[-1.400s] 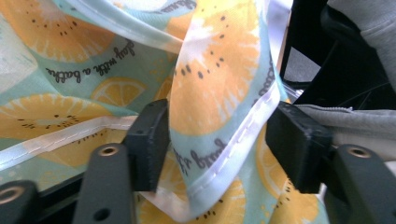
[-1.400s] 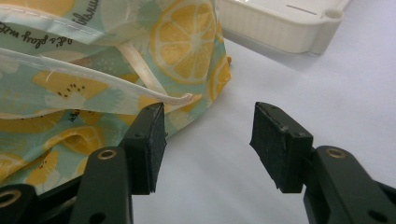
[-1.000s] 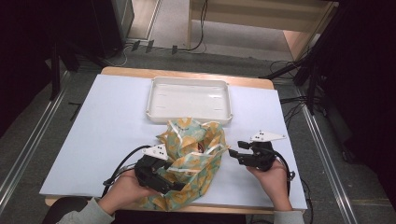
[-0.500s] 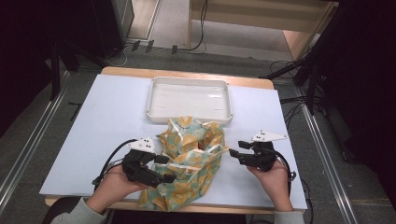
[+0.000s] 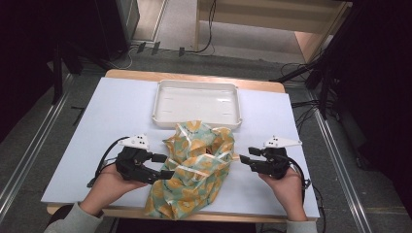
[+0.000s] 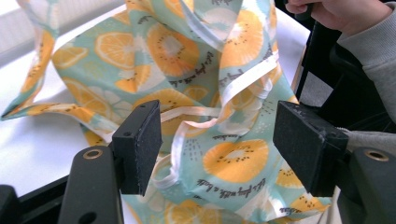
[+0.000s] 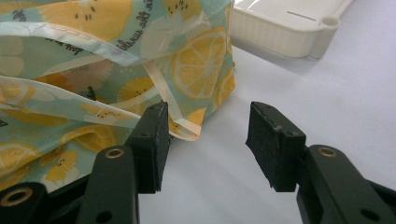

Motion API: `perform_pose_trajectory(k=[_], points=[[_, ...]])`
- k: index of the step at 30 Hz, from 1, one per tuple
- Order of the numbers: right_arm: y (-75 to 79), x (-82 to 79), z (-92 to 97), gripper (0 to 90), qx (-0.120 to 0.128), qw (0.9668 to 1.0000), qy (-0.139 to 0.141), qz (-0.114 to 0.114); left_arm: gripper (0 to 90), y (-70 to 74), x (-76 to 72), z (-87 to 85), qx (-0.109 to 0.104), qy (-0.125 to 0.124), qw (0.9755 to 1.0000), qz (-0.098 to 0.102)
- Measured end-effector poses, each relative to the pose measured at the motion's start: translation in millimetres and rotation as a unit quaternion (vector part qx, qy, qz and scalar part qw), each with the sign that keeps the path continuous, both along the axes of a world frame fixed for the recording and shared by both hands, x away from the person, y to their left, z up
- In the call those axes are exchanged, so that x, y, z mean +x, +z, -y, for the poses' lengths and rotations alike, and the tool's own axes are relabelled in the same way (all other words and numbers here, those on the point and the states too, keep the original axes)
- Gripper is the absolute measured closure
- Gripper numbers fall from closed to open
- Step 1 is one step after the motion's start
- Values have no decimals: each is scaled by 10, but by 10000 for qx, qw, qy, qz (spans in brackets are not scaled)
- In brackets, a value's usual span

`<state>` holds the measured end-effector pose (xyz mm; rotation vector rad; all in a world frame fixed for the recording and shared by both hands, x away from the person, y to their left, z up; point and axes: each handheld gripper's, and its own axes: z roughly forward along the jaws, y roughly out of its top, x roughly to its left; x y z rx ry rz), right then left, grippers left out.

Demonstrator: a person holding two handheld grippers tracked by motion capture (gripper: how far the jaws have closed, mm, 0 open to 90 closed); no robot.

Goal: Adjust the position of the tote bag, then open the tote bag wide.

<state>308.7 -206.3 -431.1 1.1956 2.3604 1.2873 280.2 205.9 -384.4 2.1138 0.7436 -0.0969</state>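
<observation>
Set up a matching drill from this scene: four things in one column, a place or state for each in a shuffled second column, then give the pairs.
Things:
1. fruit-print cloth bag
2. white tray
3. left tool
4. right tool

Places or states:
A. empty, at the table's far edge
B. crumpled between the two tools
C. jaws open, at the bag's right edge
D. jaws open, bag fabric and ribbon between them

Pairs: 1-B, 2-A, 3-D, 4-C

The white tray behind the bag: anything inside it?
The white tray holds nothing visible; its floor is bare. The citrus-print cloth bag hides a short stretch of its near rim.
</observation>
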Motion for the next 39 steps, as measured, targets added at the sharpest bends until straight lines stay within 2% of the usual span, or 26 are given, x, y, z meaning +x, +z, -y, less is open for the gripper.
perform_pose_trajectory(k=[3, 10, 14, 18, 22, 25, 27, 34, 39], points=[[8, -14, 8, 498, -13, 10000, -16, -12, 339, 10, 22, -42, 4, 25, 10000, -1], [6, -30, 28, 490, -52, 10000, -66, -14, 338, 60, 15, -124, -130, 41, 9999, -72], [5, -28, 35, 488, -55, 10000, -65, -14, 334, 93, -2, -170, -133, 48, 9999, -24], [10, -30, 33, 489, -53, 10000, -64, -14, 337, 127, 5, -251, -181, 160, 9997, -19], [11, -24, 34, 490, -42, 10000, -55, 1, 348, 151, 21, -338, -283, 380, 9989, -2], [19, -13, 32, 492, -46, 10000, -30, 17, 364, 125, 71, -375, -212, 560, 9982, -38], [23, -4, 19, 492, -48, 10000, -31, 29, 371, 83, 129, -370, -48, 625, 9980, -53], [29, 7, -27, 497, -62, 10000, 21, 20, 385, 20, 319, -319, 181, 629, 9978, -38], [61, 7, -17, 508, 0, 10000, -13, 16, 385, 37, 405, -288, 174, 585, 9981, -53]])
